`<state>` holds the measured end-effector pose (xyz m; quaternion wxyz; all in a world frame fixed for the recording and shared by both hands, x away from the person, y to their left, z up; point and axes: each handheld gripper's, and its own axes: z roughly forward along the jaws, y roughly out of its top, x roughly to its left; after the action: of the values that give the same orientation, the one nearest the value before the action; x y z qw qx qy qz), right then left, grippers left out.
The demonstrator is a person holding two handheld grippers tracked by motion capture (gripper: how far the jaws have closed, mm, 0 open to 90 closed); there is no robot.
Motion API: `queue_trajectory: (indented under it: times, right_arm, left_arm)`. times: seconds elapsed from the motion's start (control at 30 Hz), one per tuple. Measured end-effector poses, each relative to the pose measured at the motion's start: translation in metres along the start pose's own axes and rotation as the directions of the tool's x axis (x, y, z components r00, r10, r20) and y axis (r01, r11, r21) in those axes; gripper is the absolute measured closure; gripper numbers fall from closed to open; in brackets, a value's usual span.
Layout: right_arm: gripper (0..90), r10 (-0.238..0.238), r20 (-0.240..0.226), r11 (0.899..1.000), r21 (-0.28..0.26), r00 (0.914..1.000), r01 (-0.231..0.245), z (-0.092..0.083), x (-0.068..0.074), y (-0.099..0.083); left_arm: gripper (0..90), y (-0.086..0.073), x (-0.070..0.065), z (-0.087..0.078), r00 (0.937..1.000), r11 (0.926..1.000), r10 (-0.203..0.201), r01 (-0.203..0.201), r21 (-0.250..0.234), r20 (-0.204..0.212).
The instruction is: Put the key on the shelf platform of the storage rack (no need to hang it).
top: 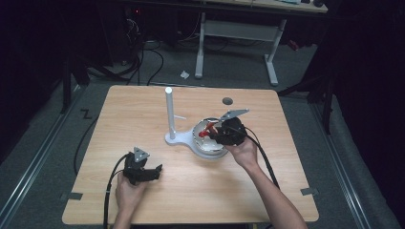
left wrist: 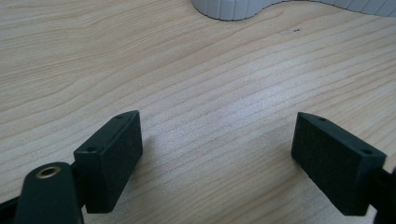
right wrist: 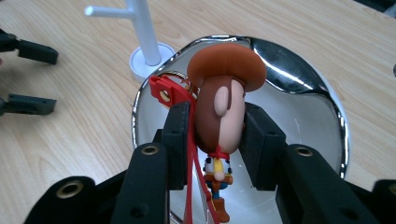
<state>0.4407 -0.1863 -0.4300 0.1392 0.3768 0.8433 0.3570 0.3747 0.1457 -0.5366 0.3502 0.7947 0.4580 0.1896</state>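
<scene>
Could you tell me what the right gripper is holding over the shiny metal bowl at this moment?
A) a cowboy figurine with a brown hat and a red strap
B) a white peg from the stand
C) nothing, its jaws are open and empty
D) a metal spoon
A: in the right gripper view, the right gripper has its jaws pressed on the head of the cowboy figurine, above the metal bowl.

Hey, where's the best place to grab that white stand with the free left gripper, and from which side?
Probably the upright post, above the base and below the side peg. It is slim and straight, so the open left gripper could close across it. Come from the left: the shiny bowl and the right gripper, shut on the cowboy figure, crowd the other side.
</scene>
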Motion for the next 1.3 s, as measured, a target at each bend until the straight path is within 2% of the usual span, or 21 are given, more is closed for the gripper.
queue_trajectory:
  times: [0.13,0.37,0.47,0.6,0.93,1.17,1.3]
  right_arm:
    - [65.1,0.008,0.015,0.999,0.037,0.9999,-0.009,0.012,0.000,0.000]
    - [65.0,-0.007,0.030,0.997,0.072,0.9995,0.005,0.025,0.001,0.000]
    - [64.8,0.006,0.032,0.997,0.079,0.9995,-0.008,0.028,0.001,-0.001]
    - [64.2,-0.002,0.033,0.997,0.081,0.9995,0.000,0.030,0.001,-0.002]
    - [54.4,0.023,0.029,0.998,0.049,0.9993,-0.025,0.022,-0.002,-0.003]
    - [51.6,0.063,-0.007,0.998,-0.003,0.9980,-0.063,0.009,-0.009,-0.008]
    - [51.3,0.069,-0.024,0.997,-0.028,0.9973,-0.070,0.002,-0.010,-0.008]
  left_arm:
    - [16.9,0.000,0.000,0.000,1.0000,1.0000,0.000,0.000,0.000,-0.001]
    - [16.9,0.000,0.000,0.000,1.0000,1.0000,0.000,0.000,0.000,0.000]
    - [16.8,0.000,0.000,0.000,1.0000,1.0000,0.000,0.000,-0.001,-0.001]
    - [16.9,0.000,0.000,0.000,1.0000,1.0000,0.000,0.000,-0.001,-0.001]
    - [16.9,0.000,0.000,0.000,1.0000,1.0000,0.000,0.000,-0.001,-0.002]
    - [16.9,0.000,0.000,0.000,1.0000,1.0000,-0.001,0.001,-0.001,-0.002]
    - [16.9,0.000,0.000,0.000,1.0000,1.0000,0.000,0.000,-0.001,-0.002]
